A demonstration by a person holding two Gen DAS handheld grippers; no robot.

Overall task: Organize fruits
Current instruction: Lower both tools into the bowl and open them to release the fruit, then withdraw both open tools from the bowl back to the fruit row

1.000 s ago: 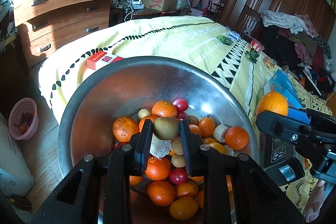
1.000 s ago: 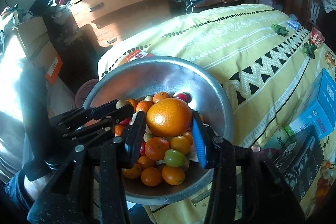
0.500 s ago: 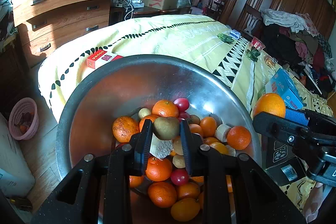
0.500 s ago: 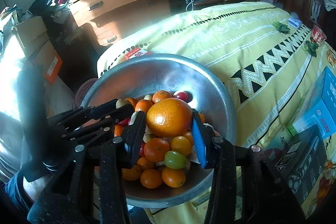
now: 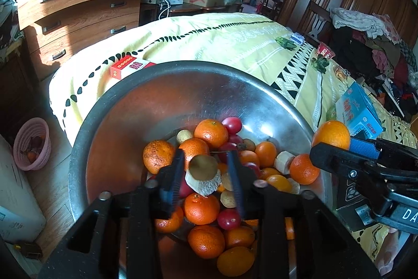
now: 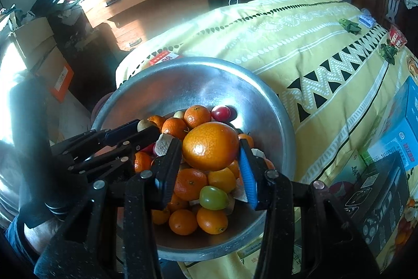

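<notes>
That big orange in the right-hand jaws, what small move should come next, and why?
Probably lower it a little toward the metal bowl and then let go. The right gripper holds the orange above the heap of fruit, while the left gripper's jaws are opening and a small brown fruit drops free between them.

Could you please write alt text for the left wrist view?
The left hand-held gripper opens over a metal bowl of tangerines, a brown fruit loose between its jaws. The right hand-held gripper holds a large orange.
</notes>
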